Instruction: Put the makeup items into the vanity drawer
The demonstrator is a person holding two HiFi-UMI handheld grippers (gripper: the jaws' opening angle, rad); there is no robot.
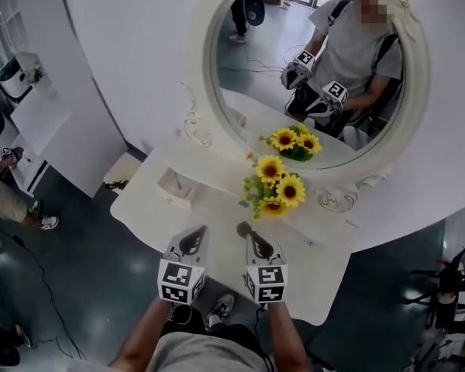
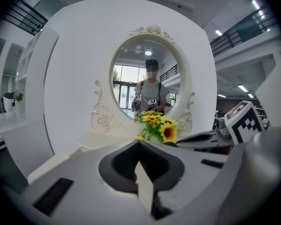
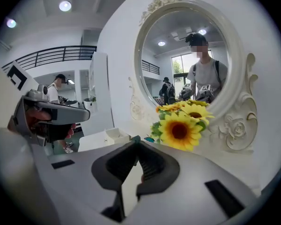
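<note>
My two grippers hang side by side over the near edge of the white vanity table [image 1: 217, 208]. The left gripper [image 1: 198, 231] [image 2: 139, 143] has its jaws together at the tips, and I see nothing between them. The right gripper [image 1: 251, 233] [image 3: 136, 142] is likewise shut, with nothing visible in it. A small dark teal thing [image 1: 243, 229] [image 3: 149, 138] lies on the table just beyond the right gripper's tips, by the flowers. A small white open drawer box [image 1: 176, 186] [image 3: 116, 134] stands on the table's left part.
Sunflowers [image 1: 275, 188] stand mid-table before the oval mirror [image 1: 310, 76], which reflects me and both grippers. White wall panels rise at the left. A person [image 1: 4, 196] sits on the dark floor at far left. The table's curved front edge is right below the grippers.
</note>
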